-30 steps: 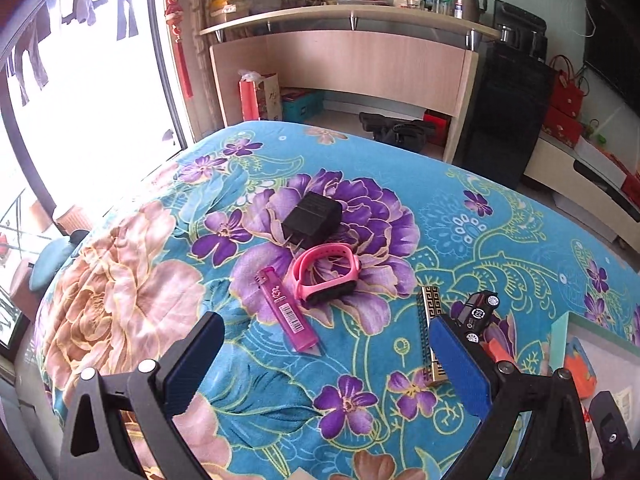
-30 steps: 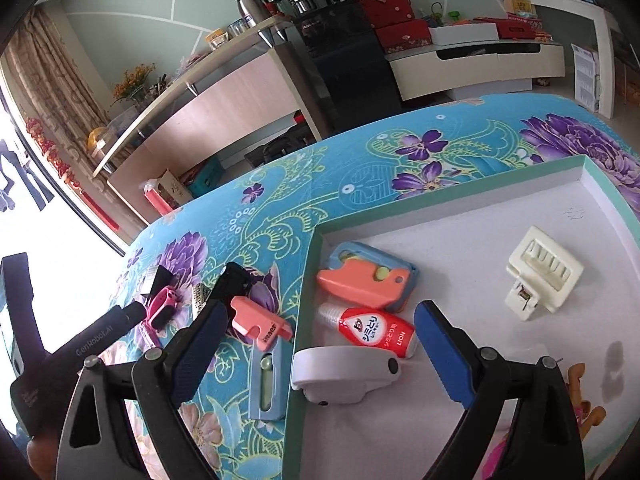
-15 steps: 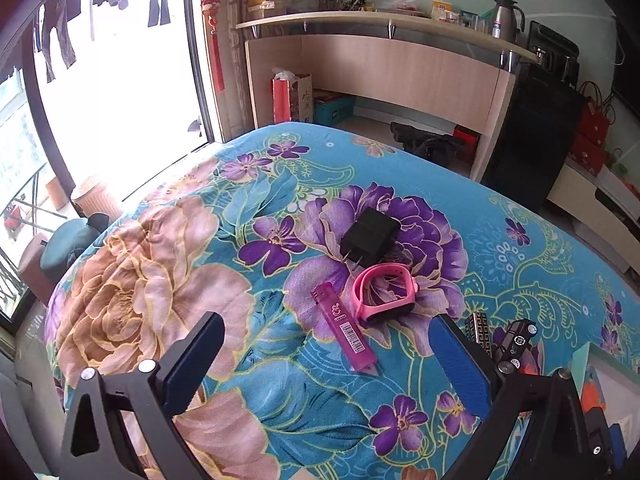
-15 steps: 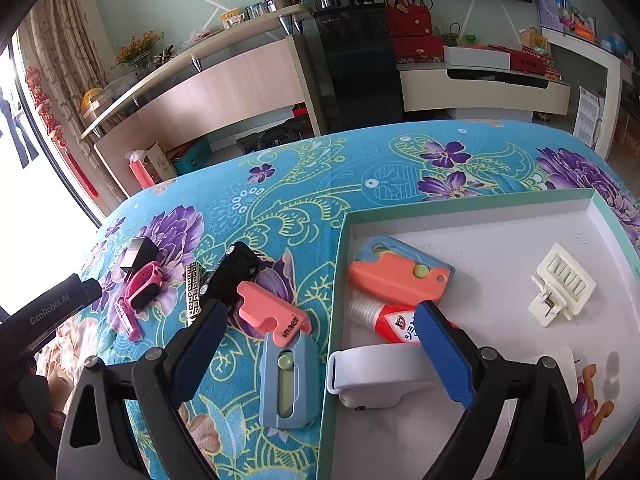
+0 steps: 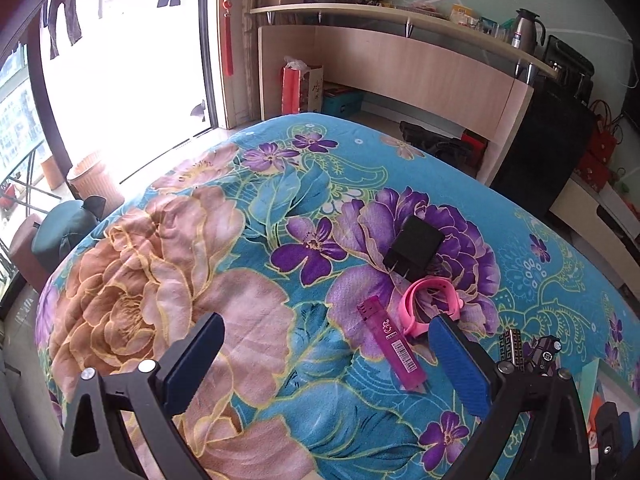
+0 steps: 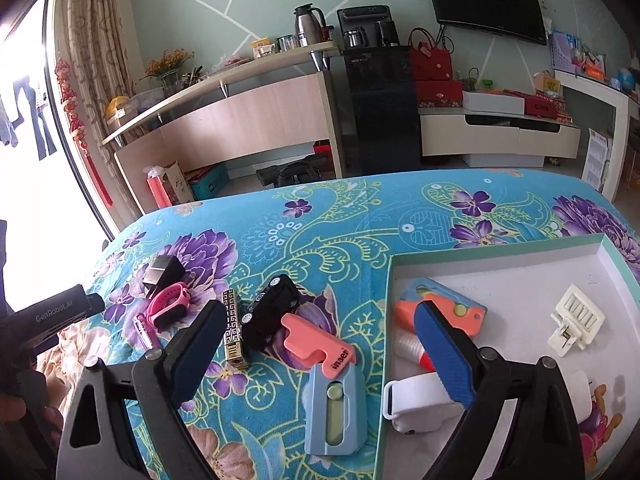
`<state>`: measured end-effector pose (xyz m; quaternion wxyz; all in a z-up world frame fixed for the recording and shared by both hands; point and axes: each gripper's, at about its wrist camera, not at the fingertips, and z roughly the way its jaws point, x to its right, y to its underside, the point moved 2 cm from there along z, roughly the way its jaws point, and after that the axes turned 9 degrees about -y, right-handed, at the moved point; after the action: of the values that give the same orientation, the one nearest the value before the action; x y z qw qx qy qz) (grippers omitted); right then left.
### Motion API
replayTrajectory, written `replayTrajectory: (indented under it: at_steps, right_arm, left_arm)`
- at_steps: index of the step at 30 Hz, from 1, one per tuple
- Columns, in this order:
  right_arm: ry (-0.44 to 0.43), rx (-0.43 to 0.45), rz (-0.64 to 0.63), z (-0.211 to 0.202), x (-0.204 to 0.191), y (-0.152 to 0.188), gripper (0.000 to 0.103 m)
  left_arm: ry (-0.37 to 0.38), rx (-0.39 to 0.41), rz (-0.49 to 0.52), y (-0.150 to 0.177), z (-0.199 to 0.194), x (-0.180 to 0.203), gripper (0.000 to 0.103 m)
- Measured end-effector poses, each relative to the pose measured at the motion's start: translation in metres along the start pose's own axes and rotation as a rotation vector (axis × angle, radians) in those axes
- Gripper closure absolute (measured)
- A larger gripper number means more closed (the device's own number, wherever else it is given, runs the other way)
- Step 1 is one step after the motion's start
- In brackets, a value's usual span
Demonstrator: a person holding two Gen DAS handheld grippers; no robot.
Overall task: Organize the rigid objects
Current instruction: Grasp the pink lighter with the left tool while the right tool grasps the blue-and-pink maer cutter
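On the floral blanket lie a black charger [image 5: 414,249], a pink wristband [image 5: 432,304] and a purple lighter [image 5: 394,344]. My left gripper [image 5: 324,336] is open and empty above the blanket just left of them. My right gripper [image 6: 320,320] is also open and empty. It hovers over a pink cutter [image 6: 316,346], a blue cutter [image 6: 334,408], a black toy car [image 6: 272,310] and a gold patterned lighter [image 6: 233,328]. The green-rimmed white tray [image 6: 492,246] at the right holds an orange cutter [image 6: 460,312], a white clip [image 6: 576,320] and a white dispenser [image 6: 416,404].
The left gripper's black body [image 6: 60,312] and a hand show at the left edge of the right wrist view. Beyond the blanket's far edge stand a curved wooden counter [image 6: 240,120], a black cabinet [image 6: 384,120] and a bright window [image 5: 120,80].
Both views have swung left: the charger, wristband and lighter slid right in the left view, and the tray slid right in the right view. Both grippers stayed open and empty.
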<state>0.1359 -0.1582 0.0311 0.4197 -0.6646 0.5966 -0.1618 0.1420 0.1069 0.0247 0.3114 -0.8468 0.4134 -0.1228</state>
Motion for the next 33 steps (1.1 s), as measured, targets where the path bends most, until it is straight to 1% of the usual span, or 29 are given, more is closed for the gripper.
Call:
replayTrajectory:
  at_steps: [5, 7, 9, 11, 15, 18, 19, 21, 23, 25, 26, 28, 29, 31, 32, 33]
  right_arm:
    - [0.002, -0.056, -0.055, 0.014, -0.011, 0.005, 0.008]
    - [0.031, -0.074, -0.067, 0.018, -0.011, 0.005, 0.008]
    - [0.052, -0.087, -0.077, 0.023, -0.010, 0.004, 0.008]
    - [0.054, -0.101, -0.072, 0.027, -0.008, 0.004, 0.008]
    - [0.074, -0.126, -0.075, 0.038, -0.006, 0.002, 0.010]
    - [0.094, -0.144, -0.095, 0.043, -0.005, 0.003, 0.015]
    - [0.100, -0.151, -0.099, 0.045, -0.004, 0.004, 0.022]
    - [0.098, -0.170, -0.098, 0.048, -0.003, 0.007, 0.028]
    - [0.096, -0.188, -0.102, 0.051, -0.002, 0.010, 0.031]
    - [0.095, -0.201, -0.107, 0.052, -0.002, 0.011, 0.034]
    - [0.096, -0.204, -0.110, 0.053, -0.003, 0.011, 0.035]
    - [0.105, -0.220, -0.119, 0.054, -0.004, 0.013, 0.035]
    - [0.112, -0.235, -0.119, 0.056, -0.003, 0.014, 0.035]
    - [0.120, -0.254, -0.121, 0.059, -0.002, 0.017, 0.036]
    - [0.122, -0.258, -0.128, 0.060, -0.003, 0.017, 0.037]
    - [0.124, -0.262, -0.134, 0.060, -0.004, 0.018, 0.037]
  left_arm:
    - [0.005, -0.040, 0.061, 0.006, 0.019, 0.015, 0.000]
    - [0.005, -0.054, 0.082, 0.008, 0.026, 0.021, 0.000]
    - [-0.018, -0.054, 0.101, 0.008, 0.033, 0.027, 0.000]
    - [-0.036, -0.054, 0.121, 0.009, 0.039, 0.030, 0.000]
    - [-0.041, -0.078, 0.139, 0.011, 0.050, 0.034, 0.000]
    - [-0.050, -0.078, 0.153, 0.013, 0.054, 0.036, 0.000]
    - [-0.051, -0.072, 0.154, 0.013, 0.054, 0.036, 0.000]
    - [-0.055, -0.061, 0.166, 0.012, 0.054, 0.038, 0.000]
    - [-0.054, -0.052, 0.185, 0.012, 0.054, 0.041, 0.003]
    - [-0.039, -0.047, 0.195, 0.012, 0.051, 0.042, 0.010]
    - [-0.031, -0.046, 0.199, 0.012, 0.051, 0.043, 0.012]
    - [-0.019, -0.039, 0.214, 0.014, 0.049, 0.045, 0.020]
    - [-0.013, -0.037, 0.221, 0.014, 0.048, 0.046, 0.022]
    - [0.005, -0.035, 0.234, 0.014, 0.046, 0.048, 0.032]
    - [0.017, -0.036, 0.240, 0.015, 0.046, 0.050, 0.036]
    - [0.030, -0.037, 0.245, 0.015, 0.045, 0.051, 0.043]
